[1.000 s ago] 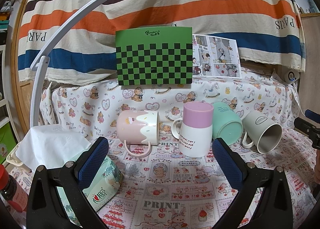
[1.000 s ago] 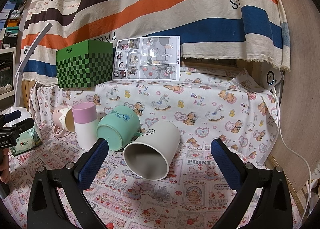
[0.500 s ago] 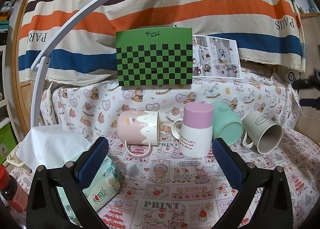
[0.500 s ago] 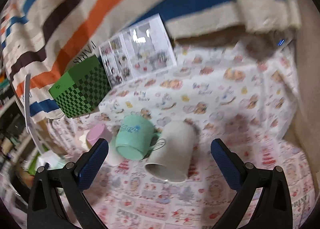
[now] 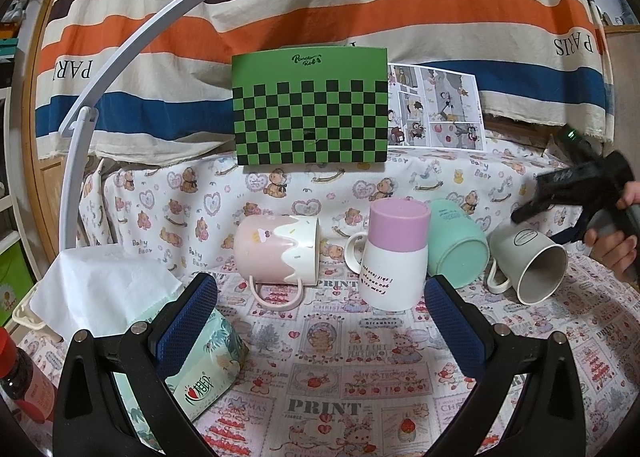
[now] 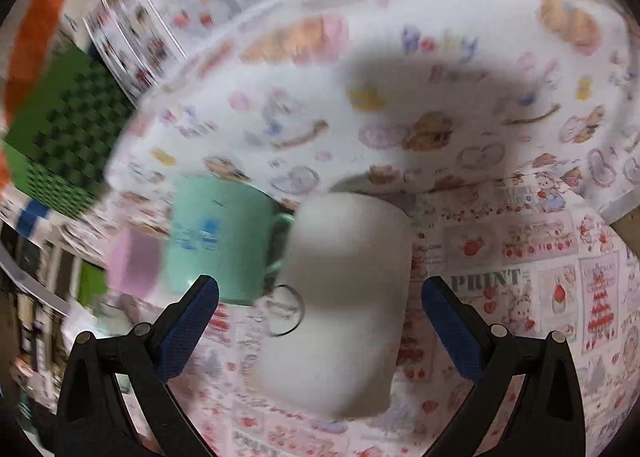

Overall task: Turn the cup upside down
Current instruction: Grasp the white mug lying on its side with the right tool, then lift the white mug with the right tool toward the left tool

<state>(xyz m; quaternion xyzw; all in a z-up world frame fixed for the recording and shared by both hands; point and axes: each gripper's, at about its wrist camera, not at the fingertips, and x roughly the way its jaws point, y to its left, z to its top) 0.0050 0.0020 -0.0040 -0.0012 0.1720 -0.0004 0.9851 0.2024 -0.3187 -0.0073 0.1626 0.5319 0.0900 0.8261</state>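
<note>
Striped cloth hangs behind a table [image 5: 332,389] covered in a printed sheet, where four mugs sit in a row. The grey mug [image 5: 532,261] lies on its side at the right end, mouth facing forward, just beside the green mug [image 5: 456,245], which is also on its side.

The step in hand looks like the approach to the grey mug. The right gripper [image 6: 320,321] hangs over it with its fingers wide apart, holding nothing, the mug's body between them but not touched. Next the fingers need to close across the mug's wall, then lift and turn it mouth-down.

The left gripper [image 5: 320,321] is wide open too, empty, well back from the mugs.

Only the left view shows the pink mug [image 5: 276,249] on its side, the pink-and-white mug [image 5: 394,257] already upended, and the right gripper's tilt from outside. The blurred right view alone shows the fingers bracketing the mug.
</note>
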